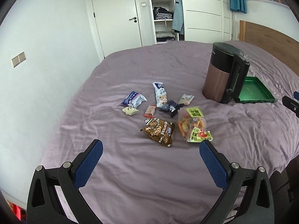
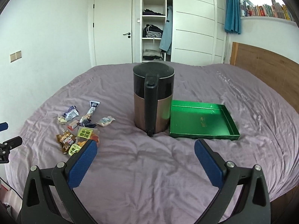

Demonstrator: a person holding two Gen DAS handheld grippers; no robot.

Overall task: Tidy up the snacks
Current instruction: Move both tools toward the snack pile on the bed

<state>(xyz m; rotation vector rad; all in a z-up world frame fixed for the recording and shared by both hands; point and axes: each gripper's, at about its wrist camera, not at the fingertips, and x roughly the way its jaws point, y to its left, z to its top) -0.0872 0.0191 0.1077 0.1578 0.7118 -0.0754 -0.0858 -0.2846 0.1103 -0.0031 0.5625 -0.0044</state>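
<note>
Several snack packets lie scattered on the purple bed (image 1: pixel 149 177). Among them are a brown bag (image 1: pixel 159 132), a clear bag with green labels (image 1: pixel 192 124), a tall white-blue packet (image 1: pixel 160 94) and a blue-white packet (image 1: pixel 134 99). They show at the left in the right wrist view (image 2: pixel 82 125). An empty green tray (image 2: pixel 202 120) lies to the right of a kettle; it also shows in the left wrist view (image 1: pixel 254 91). My left gripper (image 1: pixel 151 147) is open, just short of the brown bag. My right gripper (image 2: pixel 145 147) is open and empty, short of the kettle.
A black and copper kettle (image 2: pixel 153 100) stands between the snacks and the tray, also in the left wrist view (image 1: pixel 224 74). A wooden headboard (image 2: pixel 265 65) is at the right. A door (image 1: pixel 115 16) and an open wardrobe (image 1: pixel 162 11) stand beyond the bed.
</note>
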